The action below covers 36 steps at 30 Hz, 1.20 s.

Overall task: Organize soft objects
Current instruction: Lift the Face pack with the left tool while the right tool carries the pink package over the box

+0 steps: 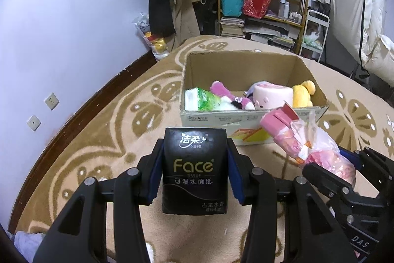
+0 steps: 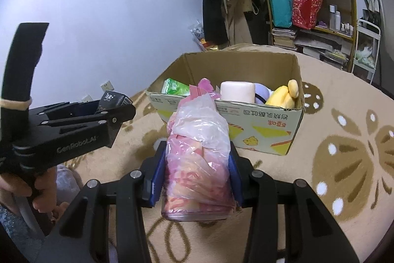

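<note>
With the left tongs (image 1: pixel 194 164) clamped on the black tissue pack (image 1: pixel 194 170) and the right tongs (image 2: pixel 197 174) squeezing the pink bagged bundle (image 2: pixel 198 162) short of the cardboard box (image 2: pixel 270 137), the slippery plastic risked sliding free.

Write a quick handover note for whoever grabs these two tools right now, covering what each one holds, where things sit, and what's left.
Left tool: shut on the black tissue pack, held above the rug.
Right tool: shut on the pink bagged pack.
Cardboard box stands open just ahead on the rug.
Done: green tissue pack, pink plush, pink cushion toy and yellow plush already inside.
Left: both held packs probably go into the box.
</note>
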Each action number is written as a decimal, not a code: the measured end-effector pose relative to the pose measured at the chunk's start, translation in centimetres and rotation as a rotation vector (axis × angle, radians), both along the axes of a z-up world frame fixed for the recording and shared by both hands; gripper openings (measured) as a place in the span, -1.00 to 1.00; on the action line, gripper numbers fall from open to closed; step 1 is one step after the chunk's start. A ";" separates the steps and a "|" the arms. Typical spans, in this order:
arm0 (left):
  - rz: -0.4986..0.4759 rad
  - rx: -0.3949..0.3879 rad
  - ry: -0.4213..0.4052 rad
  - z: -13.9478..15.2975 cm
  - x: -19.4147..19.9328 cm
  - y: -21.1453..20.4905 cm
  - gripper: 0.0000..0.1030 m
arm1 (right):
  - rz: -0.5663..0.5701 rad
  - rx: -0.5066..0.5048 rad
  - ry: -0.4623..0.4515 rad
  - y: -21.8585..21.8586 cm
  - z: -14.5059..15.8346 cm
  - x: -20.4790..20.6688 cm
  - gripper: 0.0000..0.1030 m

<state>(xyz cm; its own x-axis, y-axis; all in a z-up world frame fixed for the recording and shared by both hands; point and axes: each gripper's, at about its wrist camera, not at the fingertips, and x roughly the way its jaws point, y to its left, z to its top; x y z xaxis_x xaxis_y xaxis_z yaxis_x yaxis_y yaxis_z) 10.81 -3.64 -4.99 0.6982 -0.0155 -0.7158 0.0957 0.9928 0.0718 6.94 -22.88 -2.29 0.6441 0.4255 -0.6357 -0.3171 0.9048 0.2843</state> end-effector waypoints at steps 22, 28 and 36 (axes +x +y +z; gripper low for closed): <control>-0.001 -0.026 -0.107 4.0 1.5 0.5 -0.12 | -0.077 0.018 -0.091 -1.9 3.7 1.6 -0.07; 0.001 -0.015 -0.142 5.7 3.7 1.0 -0.12 | -0.091 0.003 -0.116 -2.9 4.9 3.2 -0.07; -0.026 -0.077 -0.119 6.0 8.1 0.8 -0.12 | -0.105 -0.031 -0.112 -4.0 4.9 6.7 -0.07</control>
<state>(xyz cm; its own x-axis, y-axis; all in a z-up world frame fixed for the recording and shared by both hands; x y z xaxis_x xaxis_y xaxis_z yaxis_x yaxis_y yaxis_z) 18.90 -2.79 1.01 0.7767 -0.0868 -0.6239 0.1171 0.9931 0.0075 13.68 -26.91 2.57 0.7515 0.3331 -0.5694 -0.2482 0.9425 0.2237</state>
